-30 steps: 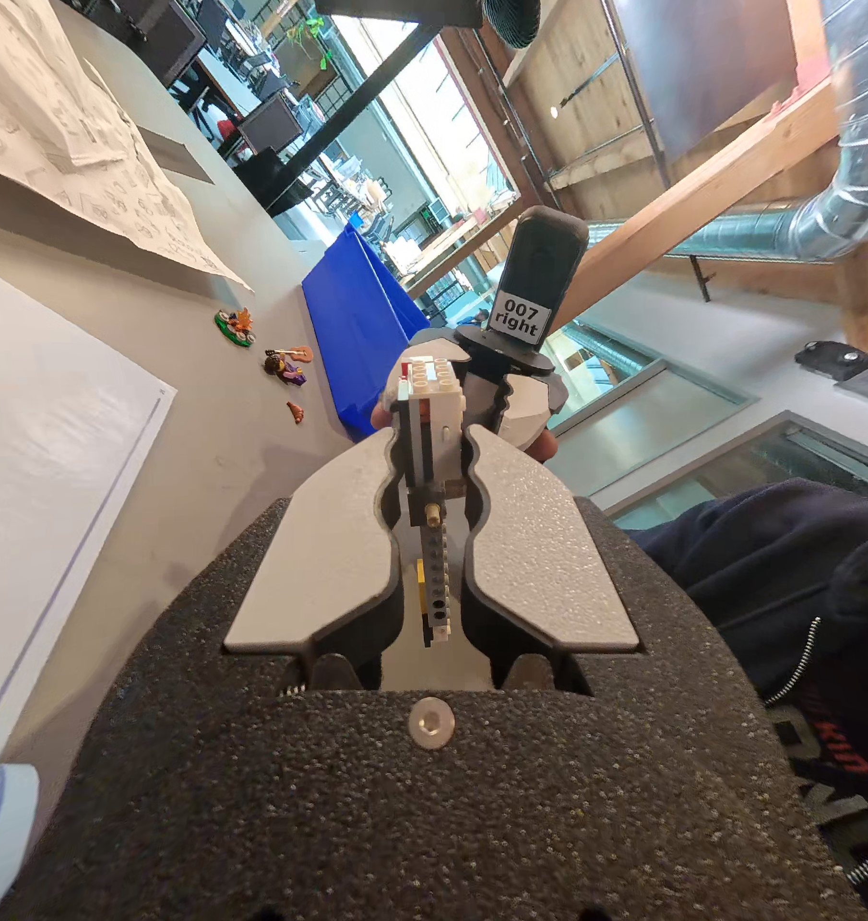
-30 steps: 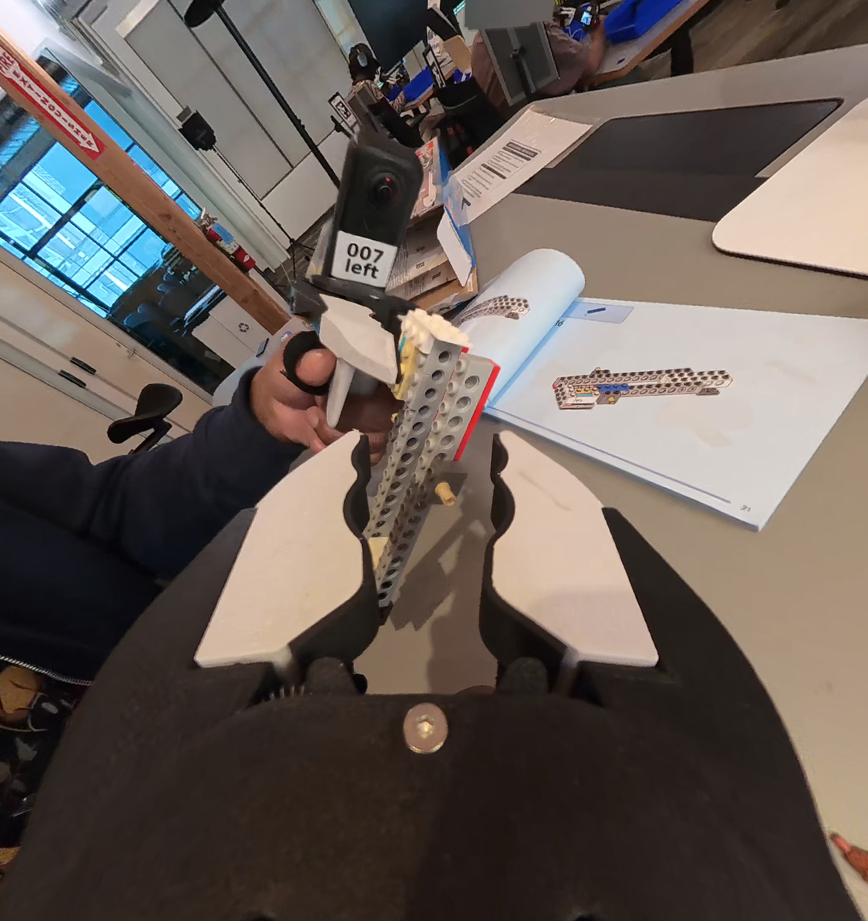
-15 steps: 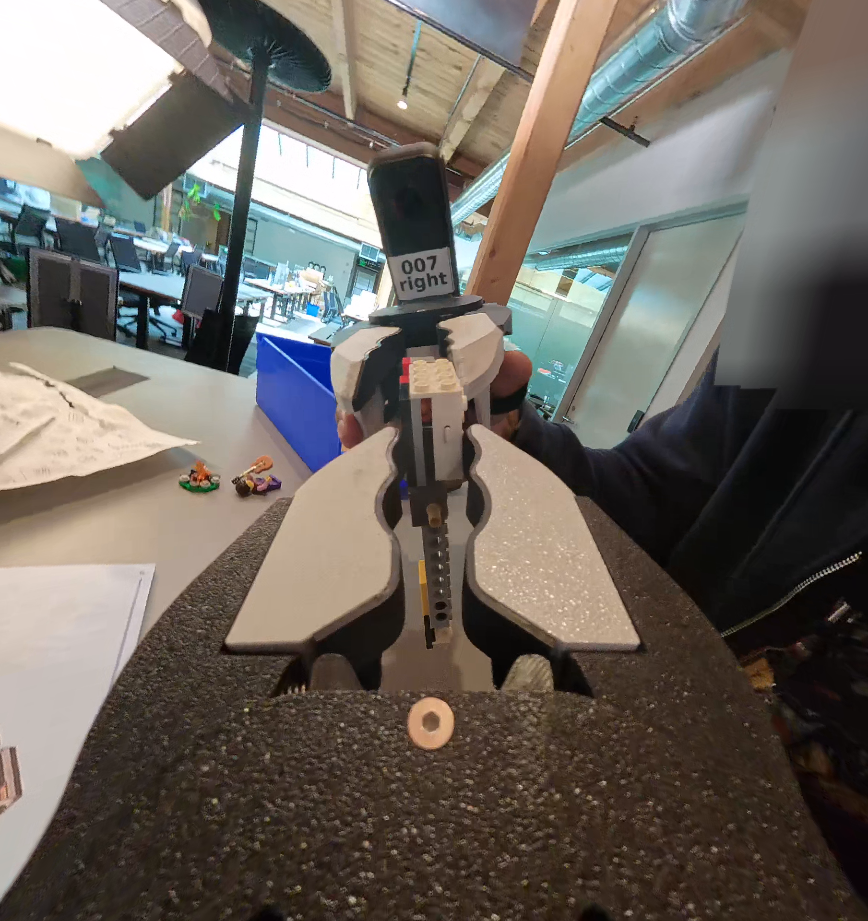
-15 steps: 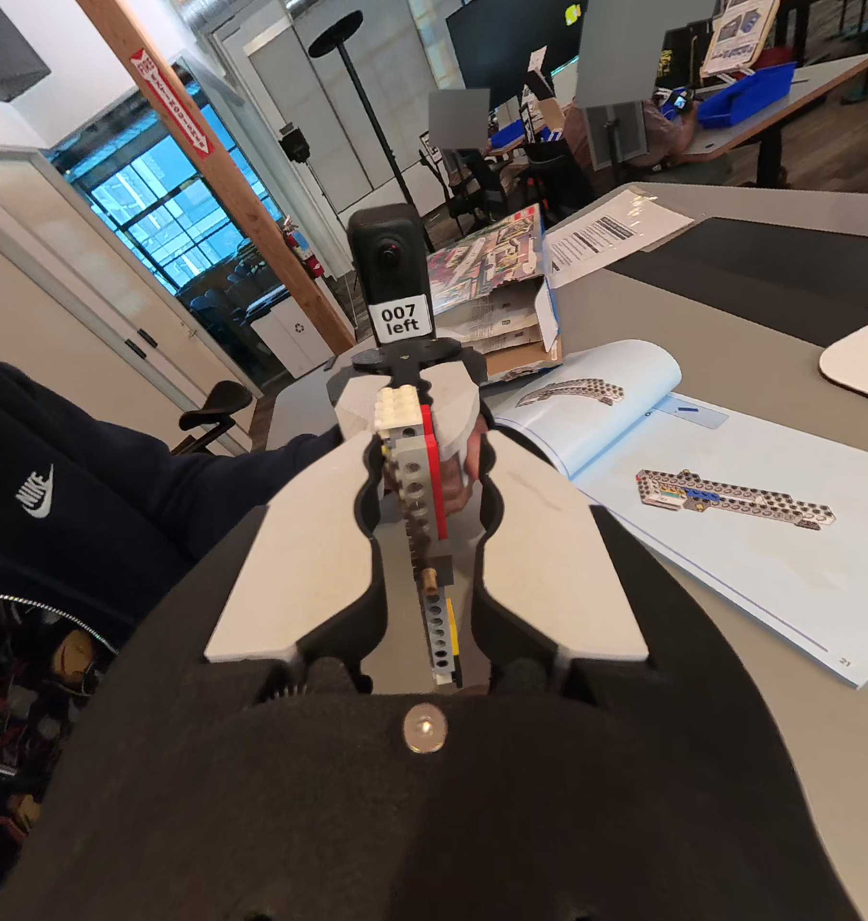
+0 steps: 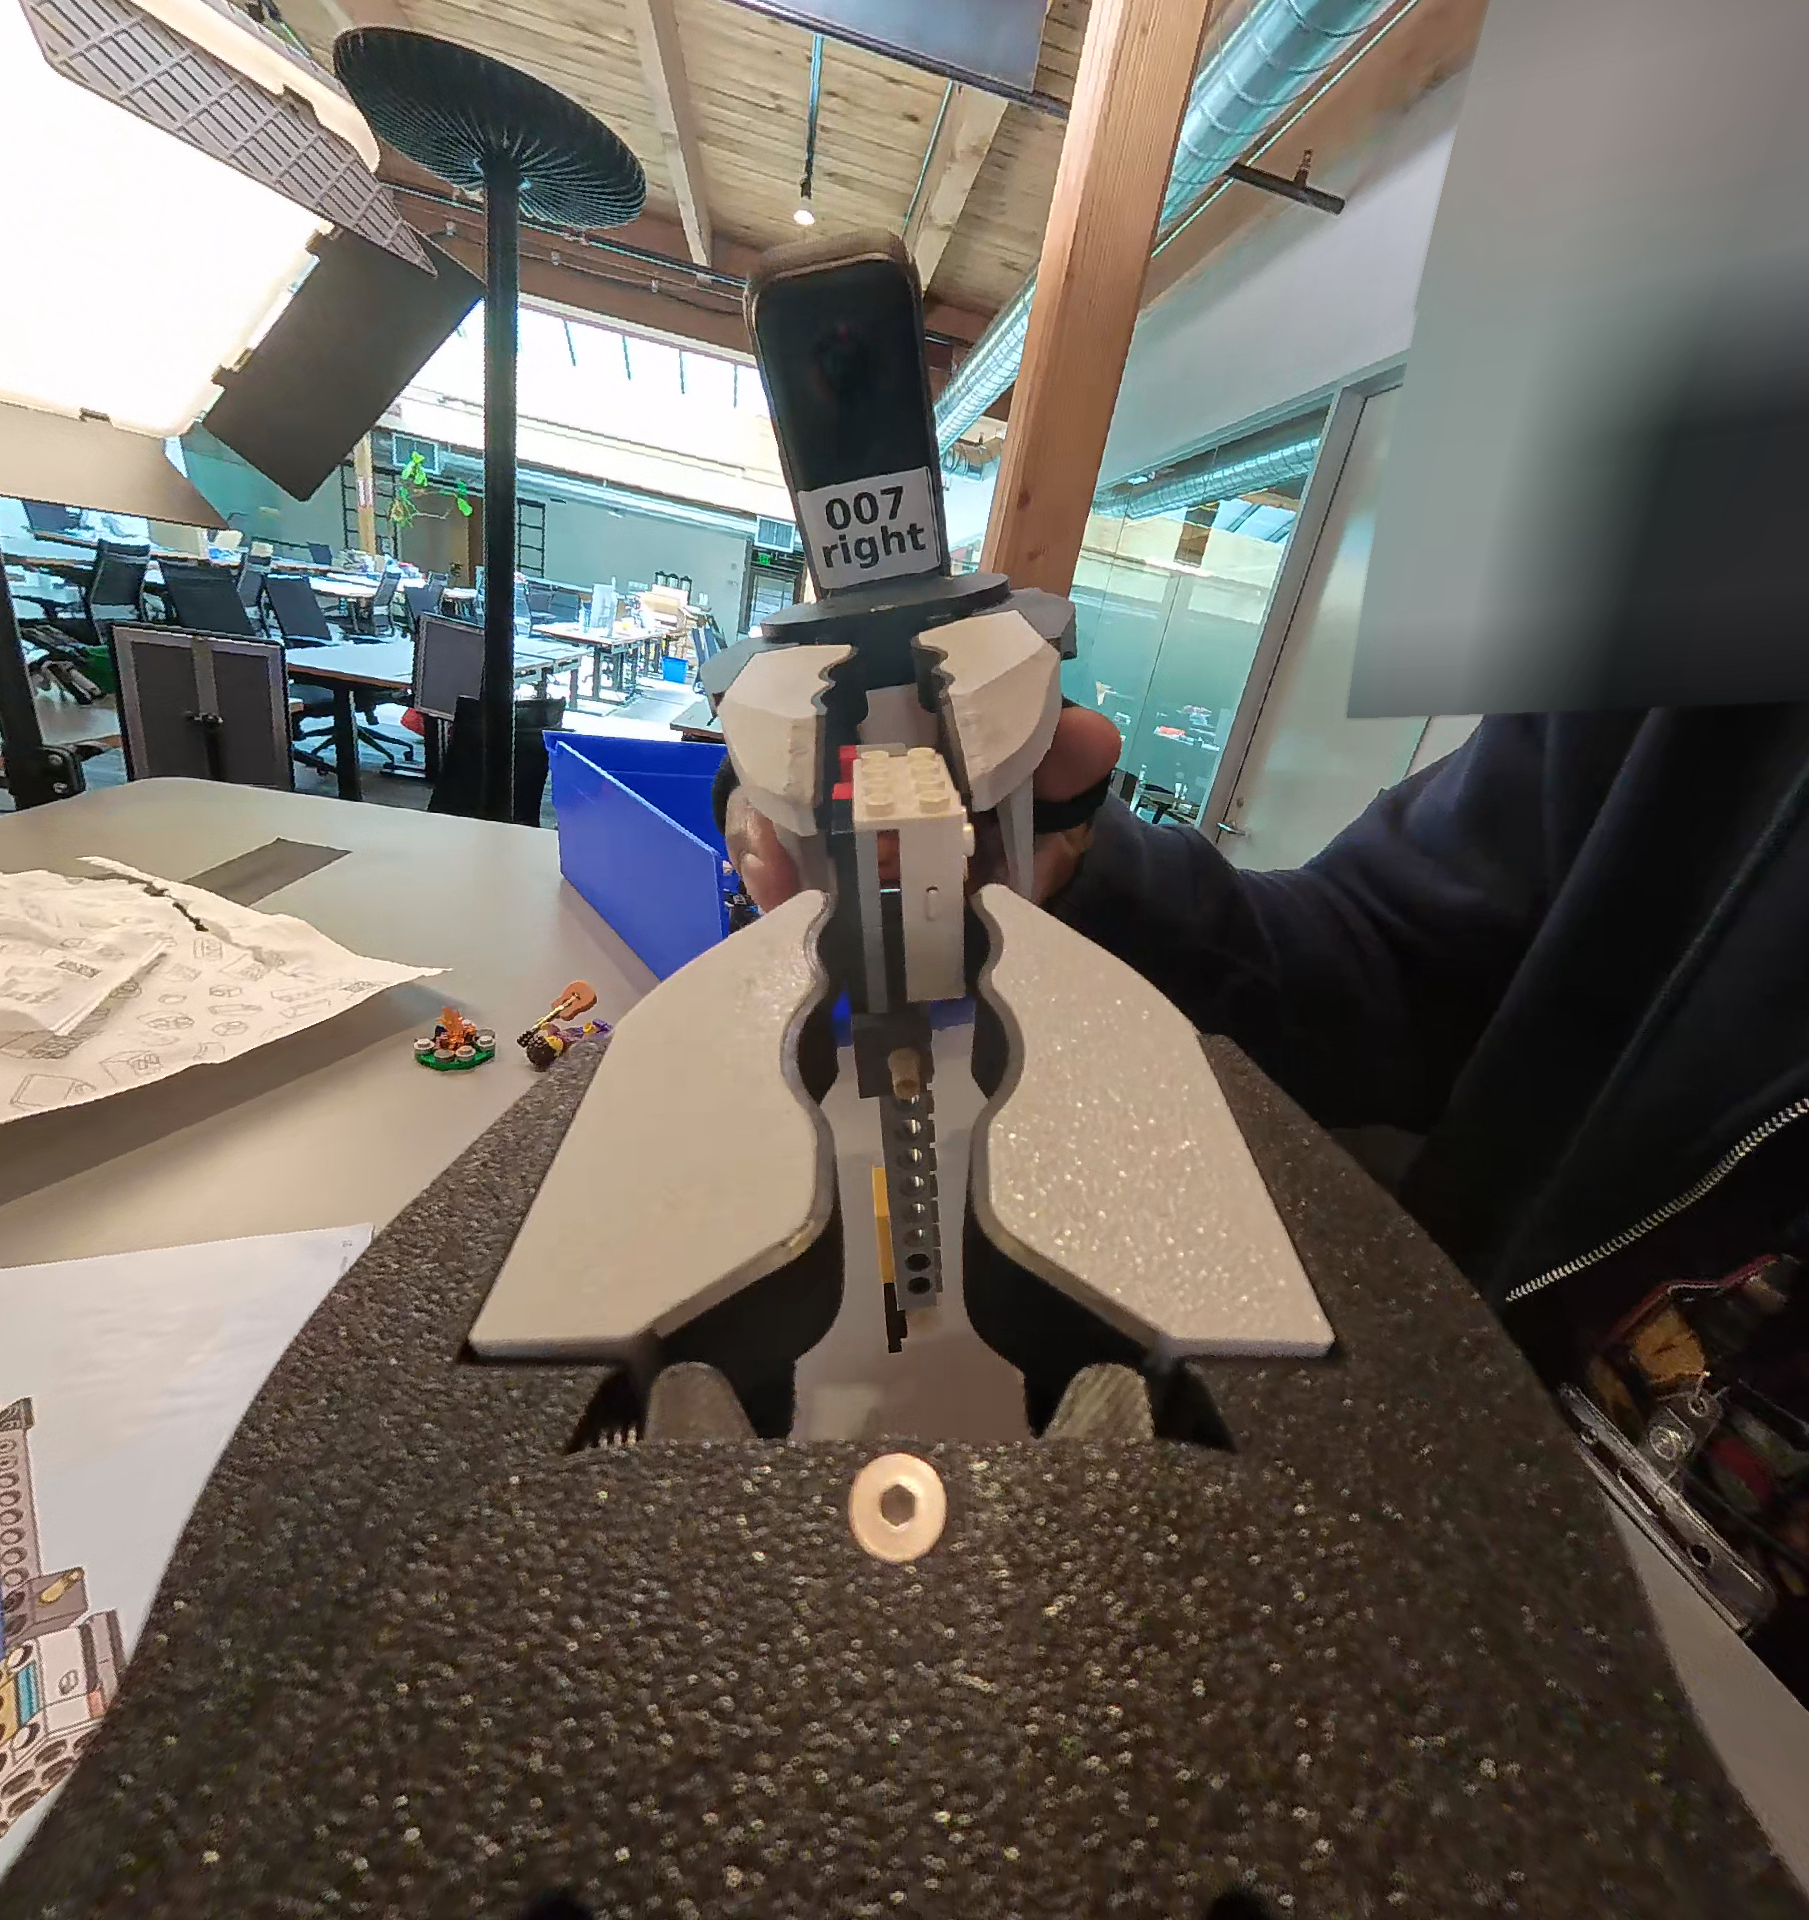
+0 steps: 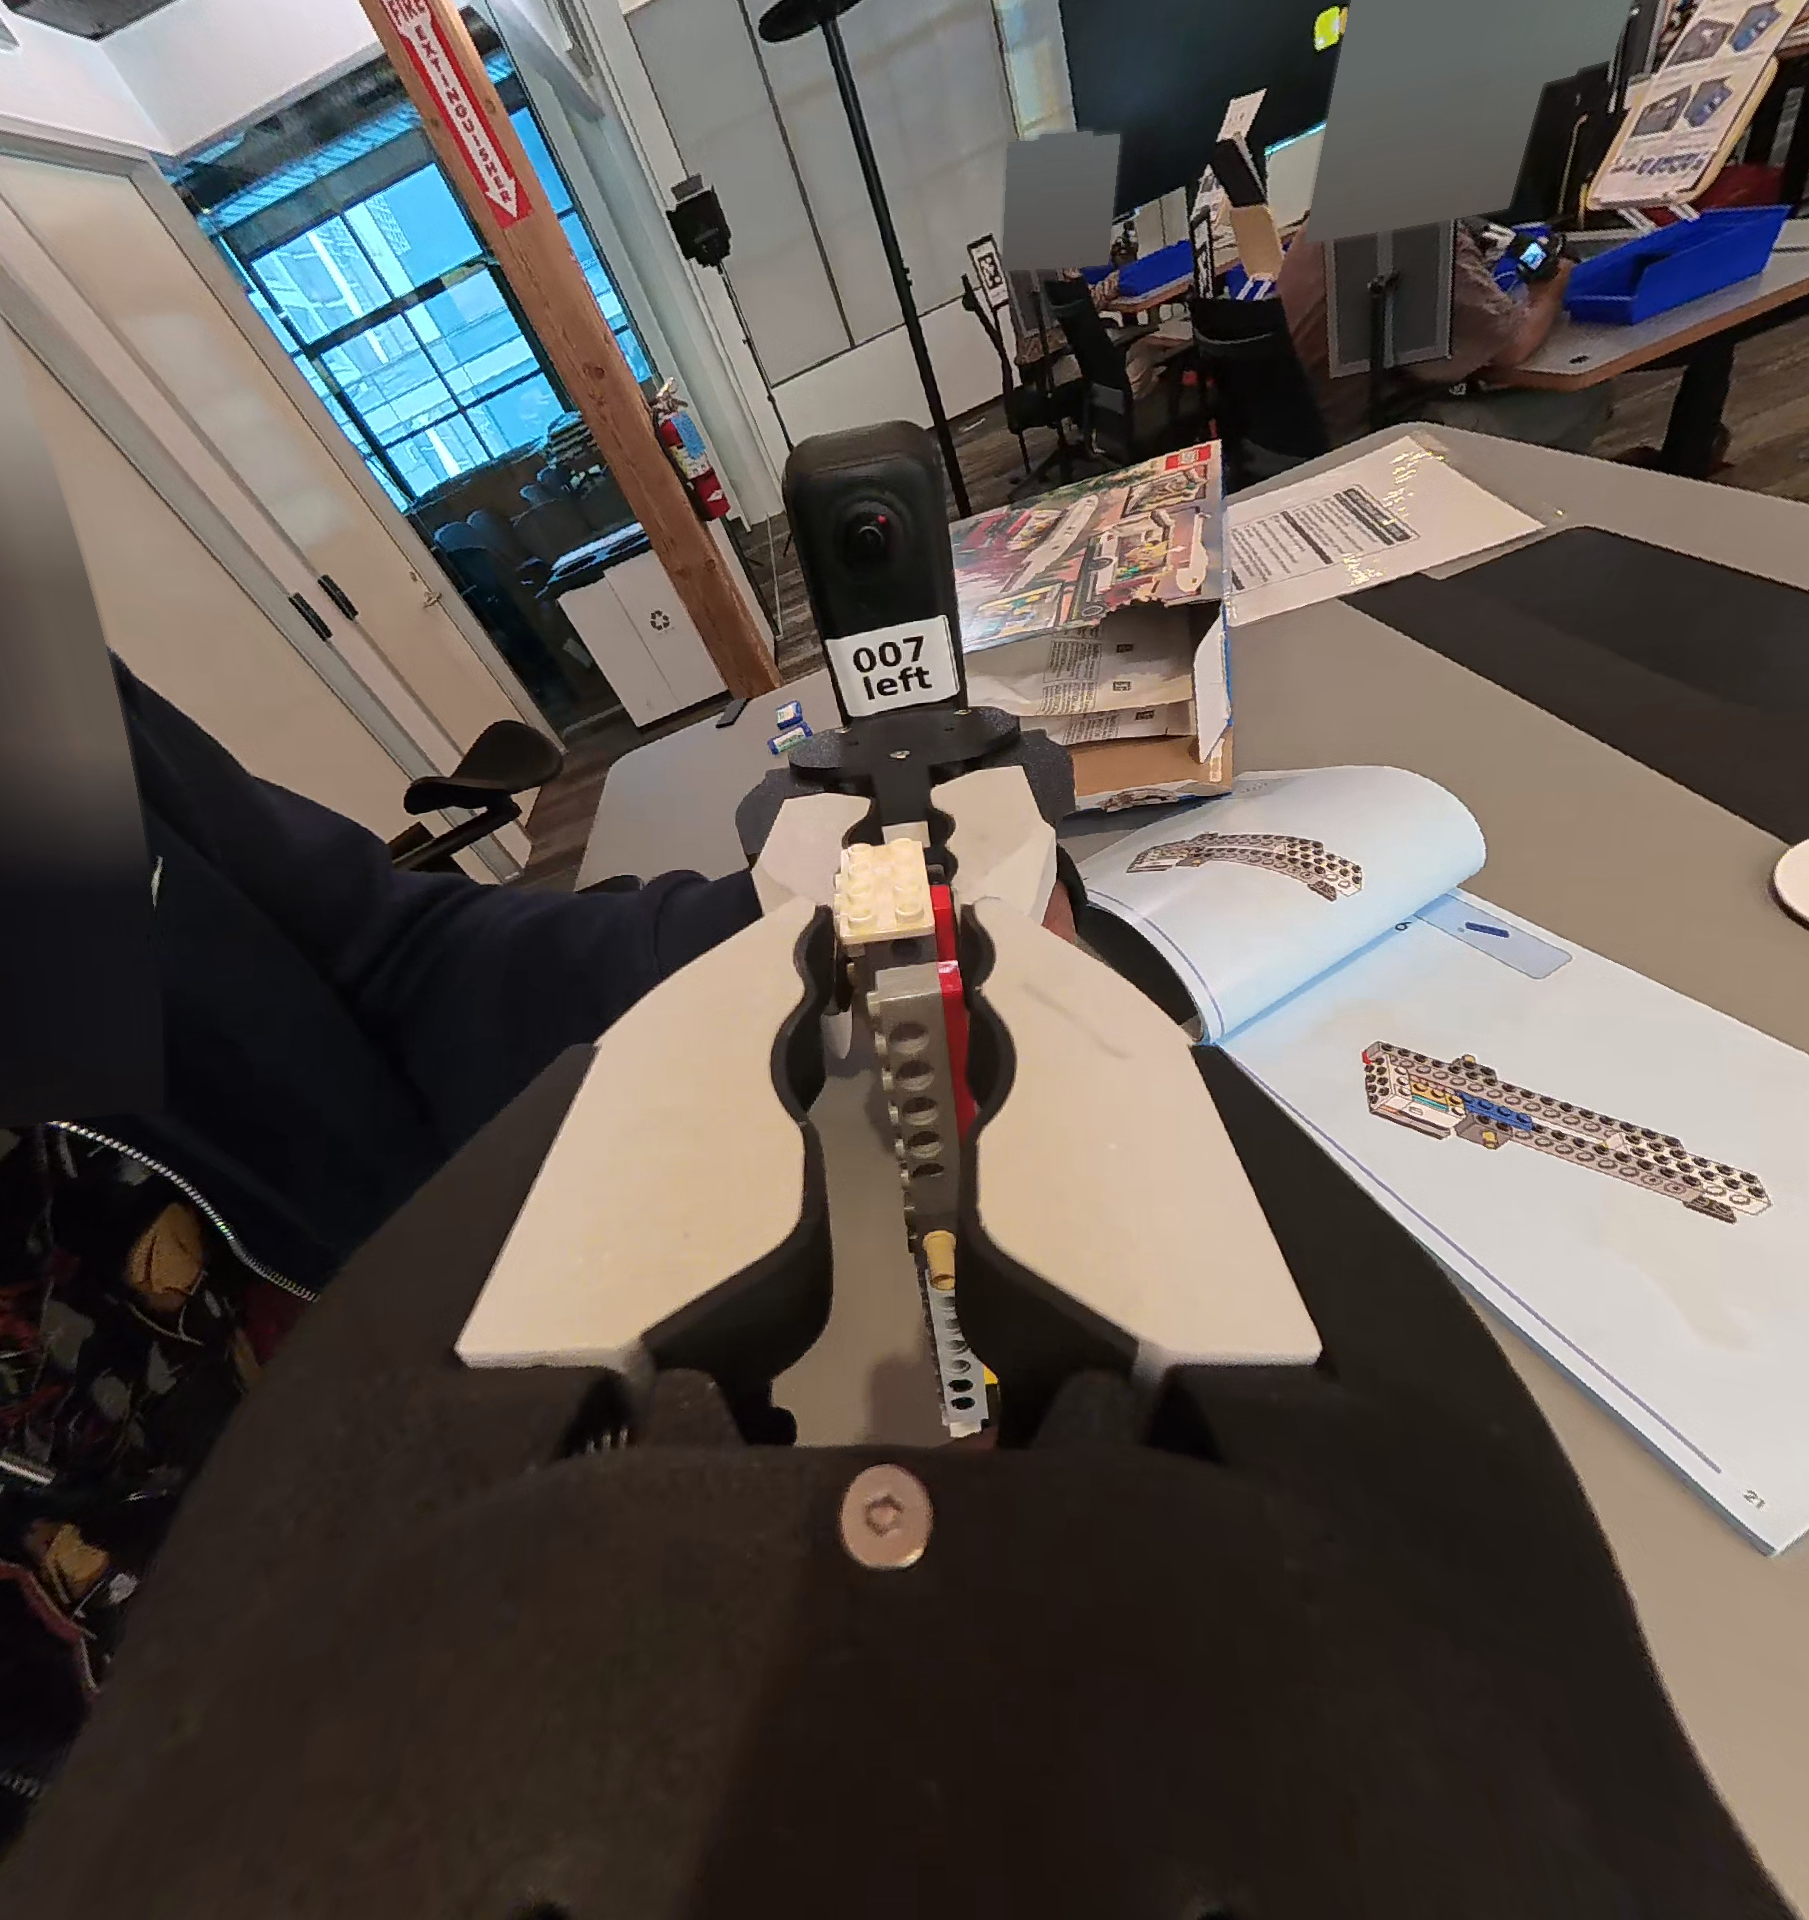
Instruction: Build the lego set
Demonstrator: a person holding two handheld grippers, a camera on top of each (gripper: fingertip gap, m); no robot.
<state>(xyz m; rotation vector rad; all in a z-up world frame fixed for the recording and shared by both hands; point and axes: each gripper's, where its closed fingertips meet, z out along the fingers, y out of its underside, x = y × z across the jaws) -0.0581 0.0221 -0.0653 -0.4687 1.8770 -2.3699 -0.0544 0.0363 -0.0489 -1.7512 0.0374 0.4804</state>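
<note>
Both grippers face each other, pinching same brick assembly between fingers: left gripper, right gripper. Risk: opposed pull or twist could snap bricks apart, drop pieces.

Counts on the table
Two grippers, one brick model, one instruction booklet, two minifigure bits.

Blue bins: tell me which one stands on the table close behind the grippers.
The blue bin in the left wrist view, on the grey table just behind the right gripper. The other blue bin sits on a far desk across the room.
</note>
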